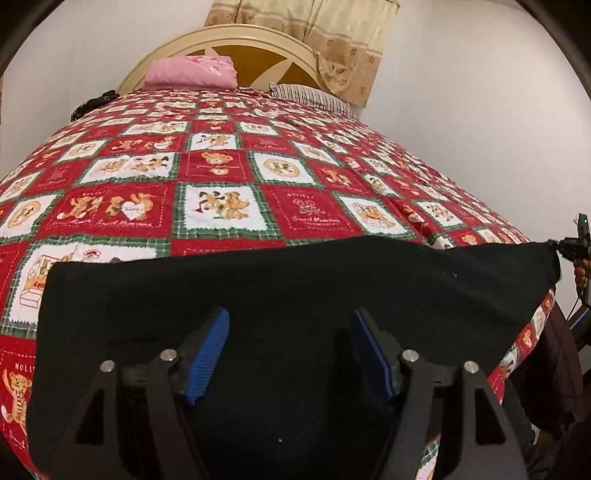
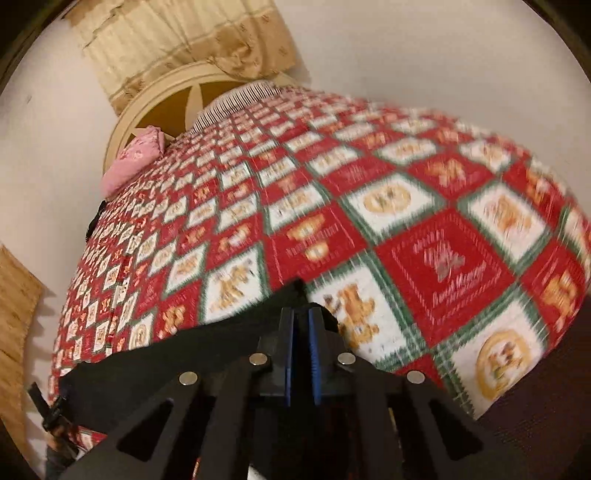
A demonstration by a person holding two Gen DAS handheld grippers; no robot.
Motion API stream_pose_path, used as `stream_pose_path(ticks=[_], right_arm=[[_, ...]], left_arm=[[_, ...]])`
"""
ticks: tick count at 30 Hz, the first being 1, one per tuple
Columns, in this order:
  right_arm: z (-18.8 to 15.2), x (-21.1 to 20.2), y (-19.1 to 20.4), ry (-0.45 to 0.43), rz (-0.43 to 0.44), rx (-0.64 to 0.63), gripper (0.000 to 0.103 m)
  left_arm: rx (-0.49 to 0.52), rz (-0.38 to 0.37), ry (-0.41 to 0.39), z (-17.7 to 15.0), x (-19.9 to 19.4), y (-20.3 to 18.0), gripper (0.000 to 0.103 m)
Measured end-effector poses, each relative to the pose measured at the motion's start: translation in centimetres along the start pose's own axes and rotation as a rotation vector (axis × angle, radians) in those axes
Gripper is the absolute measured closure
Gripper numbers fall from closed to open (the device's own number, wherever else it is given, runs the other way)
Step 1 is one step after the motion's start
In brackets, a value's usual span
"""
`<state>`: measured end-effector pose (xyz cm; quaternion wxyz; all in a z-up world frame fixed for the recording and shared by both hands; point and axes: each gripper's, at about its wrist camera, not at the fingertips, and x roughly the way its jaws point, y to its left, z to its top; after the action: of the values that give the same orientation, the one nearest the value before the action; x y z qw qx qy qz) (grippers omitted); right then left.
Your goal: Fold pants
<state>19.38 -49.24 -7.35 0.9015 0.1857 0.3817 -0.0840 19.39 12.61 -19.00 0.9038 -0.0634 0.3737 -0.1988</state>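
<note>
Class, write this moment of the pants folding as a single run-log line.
stage: gripping | left tongs: open over black fabric pants | right tongs: shut on pants corner | surface: red teddy-bear patchwork quilt

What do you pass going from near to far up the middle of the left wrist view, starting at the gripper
Left gripper, open → black pants → red teddy-bear quilt → pink pillow → cream headboard → beige curtain.

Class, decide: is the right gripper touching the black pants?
Touching. The right wrist view shows the right gripper with fingers closed on a corner of the black pants.
</note>
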Motion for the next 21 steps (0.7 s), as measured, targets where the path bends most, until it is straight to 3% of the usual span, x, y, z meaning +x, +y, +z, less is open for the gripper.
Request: stream_pose_path(ticks=[4, 8, 9, 10, 11, 12, 17, 21], right_arm=[[1.9, -0.1, 1.7, -0.078, -0.069, -0.07, 0.096], [2.1, 4.2, 1.3, 0.014, -0.168, -0.135, 0.095], [1.9, 5.0, 1.0, 0.035, -0.187, -0.141, 0.087], [1.6, 5.5, 0.5, 0.051, -0.219, -0.145, 0.069], [1.1, 5.2, -0.2, 0.045, -0.237, -0.13, 0.061], [0.8, 4.6, -1.0, 0.026, -0.22, -0.102, 0.056], [-1.8, 0.3, -4.9, -0.013, -0.088, 0.103, 0.056], [-4.9, -1.4, -5.2, 0.024, -0.005, 0.14, 0.056]], left_arm=[[-0.006, -0.002, -0.014, -0.1, -0.1, 0.1, 0.032], [-0.001, 0.003, -0.018, -0.2, -0.2, 0.0, 0.032], [-0.003, 0.0, -0.02, -0.2, -0.2, 0.0, 0.032], [-0.006, -0.003, -0.02, -0.2, -0.2, 0.1, 0.032], [-0.007, -0.005, -0.021, -0.2, -0.2, 0.1, 0.032], [-0.009, -0.007, -0.021, -0.2, -0.2, 0.1, 0.032], [-0.013, -0.009, -0.023, -0.2, -0.1, 0.2, 0.032], [0.021, 0.03, -0.049, -0.4, -0.8, -0.9, 0.032]])
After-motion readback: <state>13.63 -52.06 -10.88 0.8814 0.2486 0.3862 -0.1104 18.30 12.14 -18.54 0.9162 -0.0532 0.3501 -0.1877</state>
